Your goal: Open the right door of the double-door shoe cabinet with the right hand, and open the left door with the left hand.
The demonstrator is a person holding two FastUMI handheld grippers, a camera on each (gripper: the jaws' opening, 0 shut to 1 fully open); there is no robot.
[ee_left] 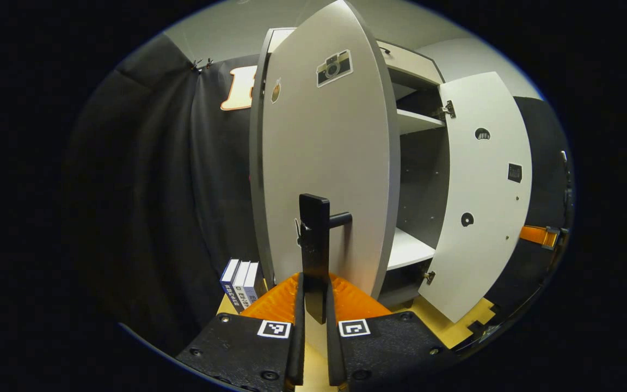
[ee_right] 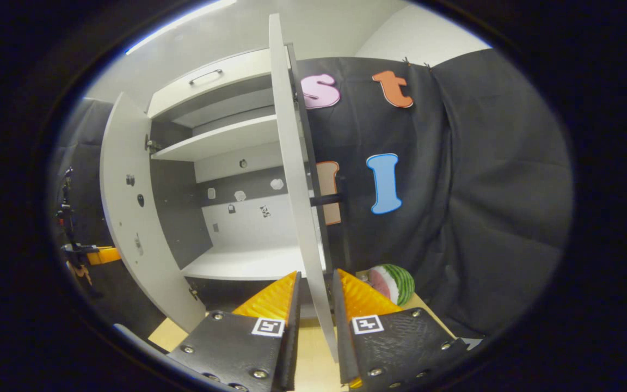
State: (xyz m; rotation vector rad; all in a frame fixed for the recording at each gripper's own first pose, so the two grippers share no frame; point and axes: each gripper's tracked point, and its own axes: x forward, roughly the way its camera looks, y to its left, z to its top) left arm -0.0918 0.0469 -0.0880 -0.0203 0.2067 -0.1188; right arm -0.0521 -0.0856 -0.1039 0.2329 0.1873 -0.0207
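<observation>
Both doors stand open: left gripper (ee_left: 313, 305) jaws clenched on the left door's handle (ee_left: 315, 245), right gripper (ee_right: 316, 305) jaws pinching the right door (ee_right: 297, 179) edge.

The double-door shoe cabinet (ee_right: 237, 141) stands upright with both doors swung wide open. It is pale grey-white outside, with a drawer front and slim metal handle across the top, darker side walls inside, and white shelves: one high, one low. Small stickers dot its back panel. In the left gripper view, the left door (ee_left: 324, 163) stands nearly edge-on, carrying a camera sticker near the top and a black vertical bar handle (ee_left: 314, 245) low on its face. The right door (ee_left: 482, 190) hangs open beyond it, inner face showing, with metal hinges at top and bottom
</observation>
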